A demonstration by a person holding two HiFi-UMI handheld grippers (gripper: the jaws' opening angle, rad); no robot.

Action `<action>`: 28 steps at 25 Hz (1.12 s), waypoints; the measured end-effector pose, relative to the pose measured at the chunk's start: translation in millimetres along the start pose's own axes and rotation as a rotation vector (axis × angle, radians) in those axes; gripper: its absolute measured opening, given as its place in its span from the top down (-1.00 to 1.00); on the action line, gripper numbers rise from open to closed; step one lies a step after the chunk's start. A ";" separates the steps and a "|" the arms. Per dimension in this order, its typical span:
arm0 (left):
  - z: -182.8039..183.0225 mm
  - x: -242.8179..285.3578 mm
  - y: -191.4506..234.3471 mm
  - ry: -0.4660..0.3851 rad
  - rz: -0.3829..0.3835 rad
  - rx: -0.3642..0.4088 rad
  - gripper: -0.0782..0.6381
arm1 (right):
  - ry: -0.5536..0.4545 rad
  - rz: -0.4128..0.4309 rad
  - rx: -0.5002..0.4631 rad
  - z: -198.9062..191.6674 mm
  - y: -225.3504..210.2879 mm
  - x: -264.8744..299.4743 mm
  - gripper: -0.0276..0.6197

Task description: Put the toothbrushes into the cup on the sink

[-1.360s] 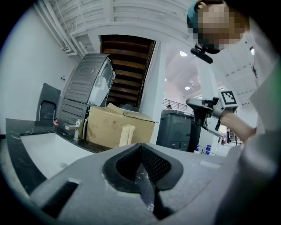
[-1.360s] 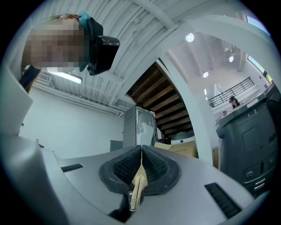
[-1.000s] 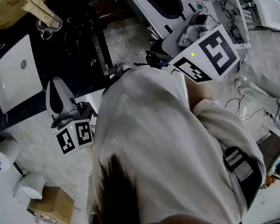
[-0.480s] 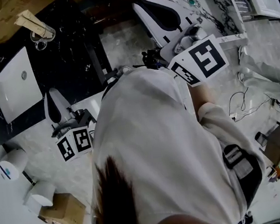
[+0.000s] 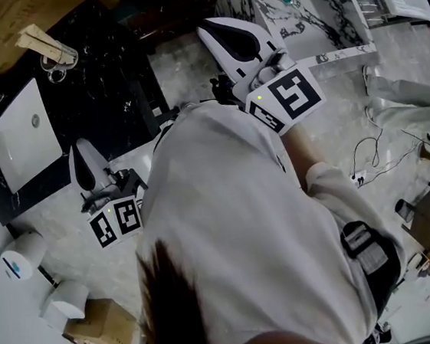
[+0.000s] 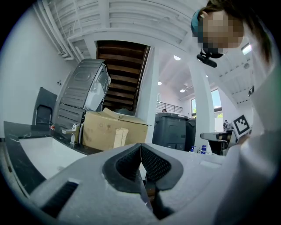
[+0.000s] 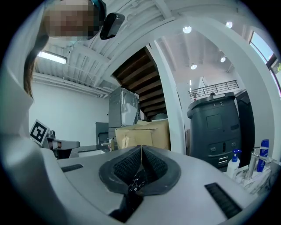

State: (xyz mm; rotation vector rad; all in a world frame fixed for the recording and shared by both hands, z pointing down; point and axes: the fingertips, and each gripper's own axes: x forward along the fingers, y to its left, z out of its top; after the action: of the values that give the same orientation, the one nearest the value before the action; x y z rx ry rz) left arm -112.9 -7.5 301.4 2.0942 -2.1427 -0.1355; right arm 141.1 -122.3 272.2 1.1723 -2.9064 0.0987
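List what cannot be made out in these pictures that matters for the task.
Toothbrushes: none identifiable in any view; the person's white shirt blocks the head view's middle.
Clear thing near the sink: too small in the head view to call a cup.
Both gripper views: the left gripper and right gripper, fingers shut, cover the lower scene.

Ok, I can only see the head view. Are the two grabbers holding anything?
Observer: In its own view the left gripper has its jaws shut together, with nothing between them.
Operator: And the other one?
Observer: The right gripper is shut and empty too.
Operator: What can that one see that I can't?
Observer: A big dark grey bin stands to the right in its view.
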 end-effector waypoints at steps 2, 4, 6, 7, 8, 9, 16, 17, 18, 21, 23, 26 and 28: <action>-1.0 0.8 -4.7 -0.003 -0.017 0.001 0.74 | 0.015 0.008 0.016 -9.5 3.3 -0.7 0.86; 0.3 2.0 -7.6 -0.010 -0.029 0.000 0.74 | 0.026 0.007 0.027 -15.5 4.9 -1.3 0.86; 0.3 1.7 -9.1 -0.011 -0.034 -0.002 0.74 | 0.035 0.001 0.033 -20.8 5.1 -3.5 0.86; -0.6 1.4 -9.5 -0.009 -0.034 -0.008 0.74 | 0.040 -0.003 0.037 -23.5 4.3 -5.1 0.86; -1.3 0.7 -9.5 -0.007 -0.033 -0.016 0.73 | 0.046 -0.009 0.039 -26.2 3.0 -6.7 0.86; -1.4 -0.1 -9.1 -0.006 -0.032 -0.021 0.74 | 0.051 -0.016 0.041 -28.5 1.3 -7.9 0.86; 4.4 -3.4 -0.5 -0.008 -0.008 -0.014 0.73 | 0.061 -0.055 0.026 -29.9 -12.8 -12.0 0.86; 5.3 -3.2 0.7 -0.010 -0.004 -0.014 0.73 | 0.062 -0.058 0.023 -29.6 -14.0 -11.7 0.86; 5.8 -2.9 1.8 -0.011 -0.001 -0.015 0.73 | 0.063 -0.060 0.022 -29.5 -15.1 -11.1 0.86; 5.0 -1.8 3.2 -0.008 0.005 -0.014 0.74 | 0.065 -0.064 0.024 -30.8 -17.7 -10.5 0.86; 3.8 -0.8 2.7 -0.005 0.006 -0.015 0.73 | 0.068 -0.067 0.024 -32.1 -19.7 -11.5 0.86; 2.7 1.3 2.8 -0.001 0.004 -0.017 0.74 | 0.070 -0.078 0.025 -32.6 -23.6 -11.5 0.86; 2.3 3.5 3.1 0.000 0.002 -0.018 0.73 | 0.070 -0.082 0.026 -32.4 -25.4 -10.7 0.86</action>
State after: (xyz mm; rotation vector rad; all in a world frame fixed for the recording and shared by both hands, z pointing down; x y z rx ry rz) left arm -116.4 -10.9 299.8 2.0820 -2.1351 -0.1538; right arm 165.9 -131.3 305.6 1.2626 -2.8009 0.1733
